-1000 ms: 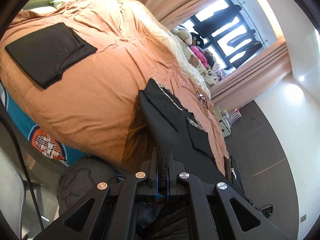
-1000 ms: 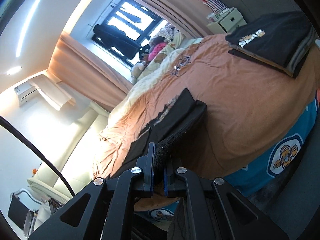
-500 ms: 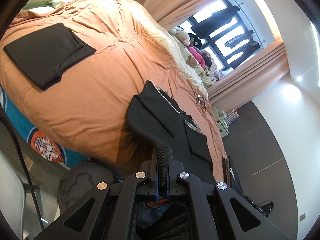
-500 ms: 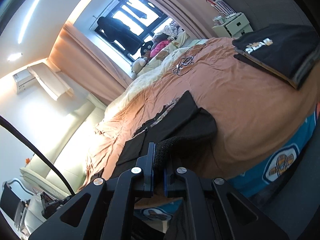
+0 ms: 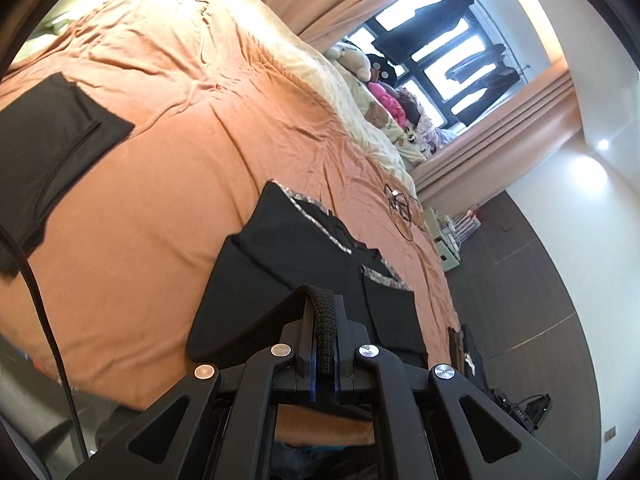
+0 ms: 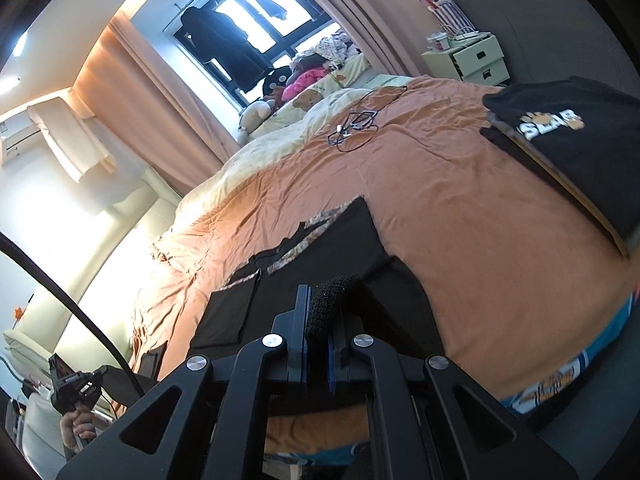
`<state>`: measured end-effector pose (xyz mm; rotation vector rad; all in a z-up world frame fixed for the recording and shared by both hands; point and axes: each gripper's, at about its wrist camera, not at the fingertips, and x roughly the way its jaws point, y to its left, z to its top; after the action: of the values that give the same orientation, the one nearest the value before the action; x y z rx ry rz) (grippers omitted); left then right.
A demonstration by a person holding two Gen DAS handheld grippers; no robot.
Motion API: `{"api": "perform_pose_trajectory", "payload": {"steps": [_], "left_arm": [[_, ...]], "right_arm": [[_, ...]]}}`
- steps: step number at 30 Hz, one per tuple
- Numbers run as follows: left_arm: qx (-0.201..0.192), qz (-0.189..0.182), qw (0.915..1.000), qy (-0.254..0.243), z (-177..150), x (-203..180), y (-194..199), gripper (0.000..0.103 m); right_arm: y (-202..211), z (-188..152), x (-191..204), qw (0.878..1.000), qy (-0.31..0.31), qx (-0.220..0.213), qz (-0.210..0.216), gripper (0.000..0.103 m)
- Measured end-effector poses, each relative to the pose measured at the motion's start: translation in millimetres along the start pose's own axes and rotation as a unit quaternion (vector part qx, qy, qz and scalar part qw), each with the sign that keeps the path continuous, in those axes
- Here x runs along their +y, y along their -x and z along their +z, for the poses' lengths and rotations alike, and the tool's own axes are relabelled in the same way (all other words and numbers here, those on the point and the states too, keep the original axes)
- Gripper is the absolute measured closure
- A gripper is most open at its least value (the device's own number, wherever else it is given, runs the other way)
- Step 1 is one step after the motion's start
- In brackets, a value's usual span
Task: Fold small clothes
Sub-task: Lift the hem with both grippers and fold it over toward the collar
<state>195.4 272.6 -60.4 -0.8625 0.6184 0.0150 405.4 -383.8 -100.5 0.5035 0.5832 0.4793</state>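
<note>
On the orange bed (image 5: 168, 216), both tongs, left (image 5: 325, 320) and right (image 6: 320, 312), are clenching the black garment's (image 5: 280, 248) near hem, needing to be carrying it forward evenly, corners level.

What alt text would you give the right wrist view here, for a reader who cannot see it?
The right gripper is shut on the near edge of a black garment lying on an orange bedspread. A folded black pile with white lettering sits at the right of the bed, tangled cables lie farther back, and soft toys sit below the window.
</note>
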Motion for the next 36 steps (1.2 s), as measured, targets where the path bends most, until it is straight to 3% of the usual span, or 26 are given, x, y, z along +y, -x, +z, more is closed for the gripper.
{"api": "perform_pose_trajectory", "payload": {"steps": [17, 36], "left_arm": [[0.028, 0.058, 0.9979, 0.0, 85.7, -13.8, -100.5, 0.098], [0.09, 0.119, 0.9884, 0.03, 143.4, 36.1, -238.4, 0.098]], "right_arm": [[-116.6, 64.2, 5.0, 0.999, -0.027, 0.043, -0.012, 0.1], [-217.3, 95.7, -6.6, 0.991, -0.083, 0.078, -0.065, 0.1]]}}
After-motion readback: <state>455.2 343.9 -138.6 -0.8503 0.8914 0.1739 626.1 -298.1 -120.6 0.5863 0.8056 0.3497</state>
